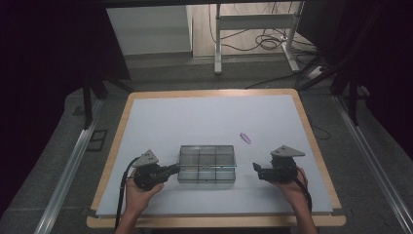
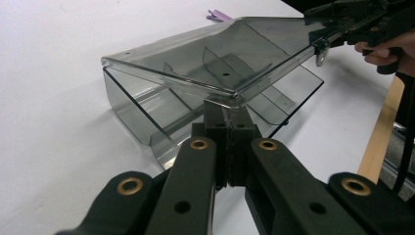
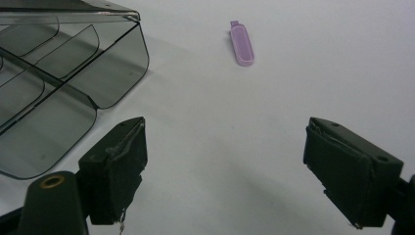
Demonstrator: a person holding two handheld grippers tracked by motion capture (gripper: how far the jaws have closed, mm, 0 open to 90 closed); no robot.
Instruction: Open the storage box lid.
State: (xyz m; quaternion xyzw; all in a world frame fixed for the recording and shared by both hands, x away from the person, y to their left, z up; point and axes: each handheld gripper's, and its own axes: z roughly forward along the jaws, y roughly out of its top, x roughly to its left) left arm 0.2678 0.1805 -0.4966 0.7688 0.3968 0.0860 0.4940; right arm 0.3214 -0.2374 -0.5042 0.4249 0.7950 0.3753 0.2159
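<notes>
Smoked clear plastic box (image 1: 206, 164) with inner dividers sits on the white table (image 1: 204, 119), near the front edge and about midway between the person's two hands. Its long axis runs left to right across the table in the high view, parallel to the front edge. In the left gripper view, its hinged lid (image 2: 215, 58) is tilted up off the base, opening toward the left of that view, with the divided compartments visible beneath.

The left gripper (image 1: 171, 169) points right, toward the box. Its jaws are closed together and pinch a corner of the lid's edge.

The right gripper (image 1: 256, 169) is just right of the box, apart from it, and points left toward it. Its jaws stand wide apart with nothing between them.

A small lilac oblong piece (image 1: 245, 138) lies flat on the table, beyond the box and to its right. Its long axis runs diagonally, from far left to near right.
</notes>
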